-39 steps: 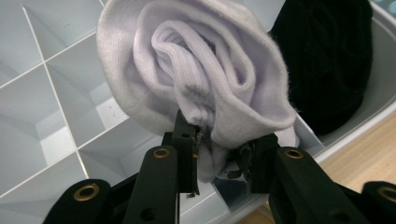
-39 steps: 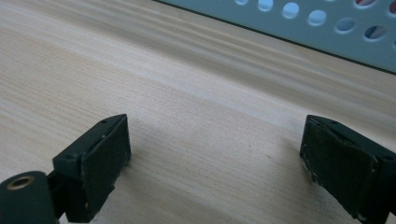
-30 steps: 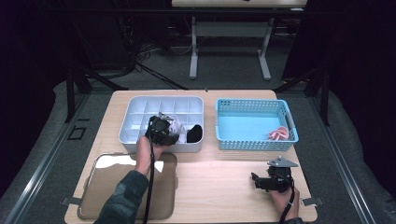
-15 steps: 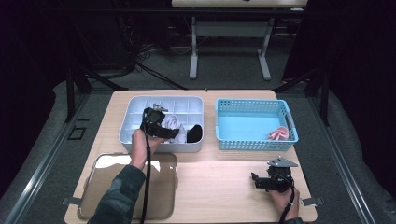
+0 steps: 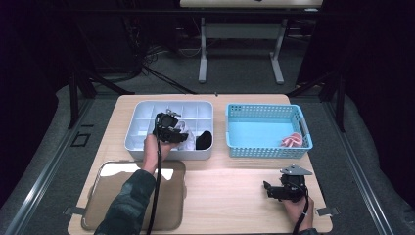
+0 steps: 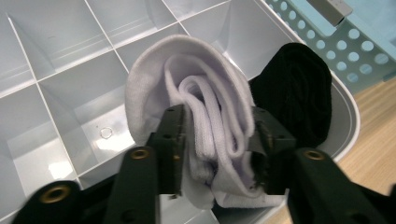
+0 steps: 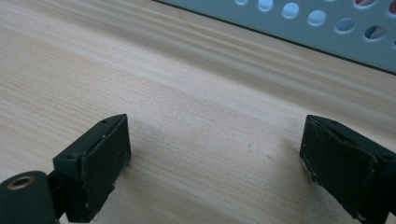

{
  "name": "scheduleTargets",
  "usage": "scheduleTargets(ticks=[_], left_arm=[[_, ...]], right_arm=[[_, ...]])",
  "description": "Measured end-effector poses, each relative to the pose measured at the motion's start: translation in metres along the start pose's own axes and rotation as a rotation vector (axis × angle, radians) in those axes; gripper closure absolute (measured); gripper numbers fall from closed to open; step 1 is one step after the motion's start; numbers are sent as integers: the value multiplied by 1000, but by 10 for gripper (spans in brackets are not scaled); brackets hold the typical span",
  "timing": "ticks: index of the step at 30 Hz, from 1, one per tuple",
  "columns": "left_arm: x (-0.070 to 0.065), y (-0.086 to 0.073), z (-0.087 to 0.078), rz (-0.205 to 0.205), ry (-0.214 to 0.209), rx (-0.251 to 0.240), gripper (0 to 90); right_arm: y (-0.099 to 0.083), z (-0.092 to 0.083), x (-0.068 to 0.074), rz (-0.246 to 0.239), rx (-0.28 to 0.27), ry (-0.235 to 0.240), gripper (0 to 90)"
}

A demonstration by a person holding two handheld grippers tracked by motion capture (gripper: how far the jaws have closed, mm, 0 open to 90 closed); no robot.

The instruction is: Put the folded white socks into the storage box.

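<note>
My left gripper (image 6: pixel 217 135) is over the grey divided tray (image 6: pixel 70 60) and its jaws have just been closing. Its pads now press both sides of a rolled white sock (image 6: pixel 205 93), which sticks up between them. A black sock (image 6: pixel 294 88) lies in the compartment just right of it. From the high view, the left gripper (image 5: pixel 169 128) sits in the tray's (image 5: pixel 142 117) middle front with the white sock (image 5: pixel 180 133) and the black sock (image 5: pixel 204 140) beside it. My right gripper (image 5: pixel 268 188) rests open on the bare wood, with nothing between its jaws (image 7: pixel 215 154).
A blue perforated basket (image 5: pixel 264 129) stands right of the tray with a pink item (image 5: pixel 292 140) in its front right corner. A shiny metal tray (image 5: pixel 112 196) lies at the front left under the left forearm. A small ring (image 6: pixel 106 133) lies in one compartment.
The left gripper has shifted slightly farther into the tray, over the white sock. The right gripper has stayed where it was.
</note>
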State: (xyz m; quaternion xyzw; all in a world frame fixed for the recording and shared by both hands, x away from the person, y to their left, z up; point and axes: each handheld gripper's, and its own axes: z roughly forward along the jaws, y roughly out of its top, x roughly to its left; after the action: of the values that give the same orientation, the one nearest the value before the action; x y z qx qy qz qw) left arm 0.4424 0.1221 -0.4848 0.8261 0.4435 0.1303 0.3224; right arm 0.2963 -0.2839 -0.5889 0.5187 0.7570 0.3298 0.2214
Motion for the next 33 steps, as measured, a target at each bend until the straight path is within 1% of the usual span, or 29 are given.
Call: scheduleTargets(ticks=[4, 6, 9, 10, 11, 13, 15, 17, 18, 21, 23, 25, 26, 28, 29, 31, 33], left_arm=[[-1, -3, 1, 3, -1, 9, 698], [-3, -4, 3, 23, 5, 20, 709], [-10, -4, 6, 60, 30, 37, 712], [-11, -4, 8, 70, 31, 47, 711], [-13, -5, 10, 74, 36, 53, 710], [-13, -6, 12, 75, 32, 59, 707], [-13, -7, 13, 69, 29, 56, 695], [-12, -7, 11, 67, 27, 54, 658], [-12, -6, 7, 64, 23, 51, 619], [-11, -4, -5, 60, 21, 16, 515], [-8, -1, -13, 56, 33, -13, 425], [-5, 3, -16, 48, 43, -20, 333], [-3, 4, -17, 40, 47, -25, 292], [1, 7, -15, 28, 51, -24, 249], [2, 8, -14, 31, 57, -26, 231], [4, 8, -9, 28, 56, -11, 220], [7, 7, -2, 14, 38, 6, 215]], right_arm=[[0, 0, 0, 0, 0, 0, 83], [0, 0, 0, 0, 1, 0, 83], [0, 0, 0, 0, 0, 0, 83], [0, 0, 0, 0, 0, 0, 83], [0, 0, 0, 0, 0, 0, 83], [0, 0, 0, 1, 0, 0, 83], [0, 0, 0, 0, -1, -1, 83], [0, 0, 0, 1, 0, 0, 84], [0, 0, 0, 0, -1, 0, 84], [0, 0, 0, 0, 0, 0, 84], [0, 0, 0, 0, 0, 0, 84], [0, 0, 0, 0, 0, -1, 84], [0, 0, 0, 0, 0, -1, 84], [0, 0, 0, 1, 0, -1, 84], [0, 0, 0, 0, 0, 0, 85], [0, 0, 0, 0, -1, 0, 85], [0, 0, 0, 0, -1, 0, 86]])
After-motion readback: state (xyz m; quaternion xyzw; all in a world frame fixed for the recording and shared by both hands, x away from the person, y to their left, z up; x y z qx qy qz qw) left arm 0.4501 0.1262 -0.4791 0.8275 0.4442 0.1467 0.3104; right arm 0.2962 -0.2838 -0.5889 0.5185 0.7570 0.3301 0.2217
